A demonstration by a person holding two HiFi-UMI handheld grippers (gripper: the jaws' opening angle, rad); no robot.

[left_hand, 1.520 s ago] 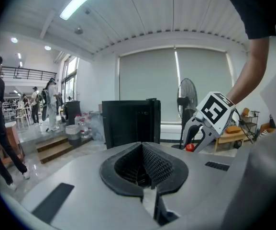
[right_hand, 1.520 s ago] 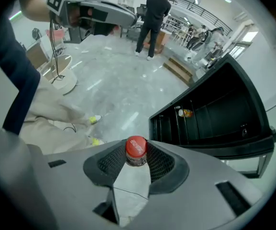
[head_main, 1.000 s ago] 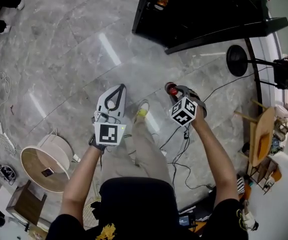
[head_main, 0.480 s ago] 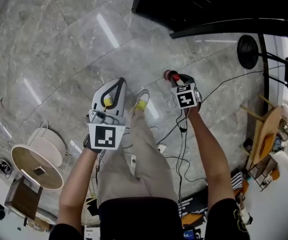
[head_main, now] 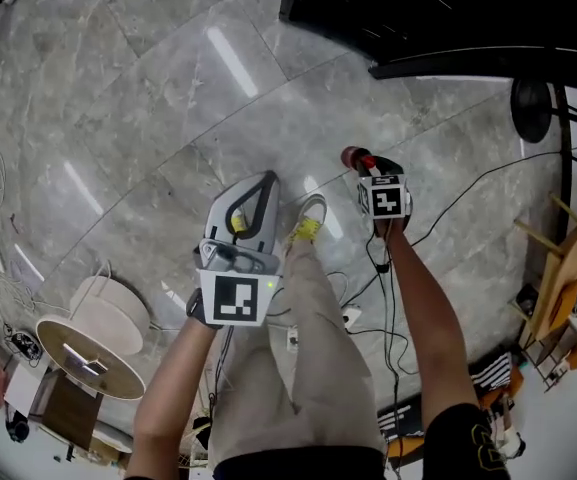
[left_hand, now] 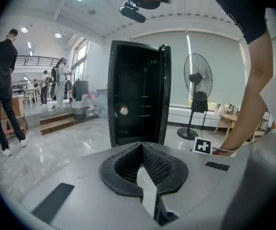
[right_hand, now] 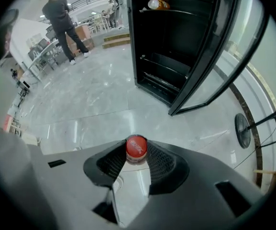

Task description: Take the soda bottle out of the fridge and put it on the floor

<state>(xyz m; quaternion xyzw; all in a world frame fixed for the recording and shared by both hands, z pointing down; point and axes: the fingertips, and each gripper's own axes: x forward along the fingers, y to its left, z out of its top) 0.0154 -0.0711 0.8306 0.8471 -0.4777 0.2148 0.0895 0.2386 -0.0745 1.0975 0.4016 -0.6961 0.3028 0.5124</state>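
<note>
Red-capped bottle (right_hand: 136,146) clamped at the neck between right gripper (right_hand: 136,153) jaws, part-open around it, cap poking past the tips. Left gripper (left_hand: 142,146) jaws together, empty. Fridge (right_hand: 166,37) ahead, door open.

Glossy grey marble floor (head_main: 148,88) (standing fan (left_hand: 196,99) nearby)

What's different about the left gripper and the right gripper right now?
The left gripper has its jaws pressed together with nothing between them, while the right gripper is clamped on a bottle with a red cap. The left gripper points level toward the open black fridge, but the right gripper tilts down toward the grey floor. Both have the same grey body.
</note>
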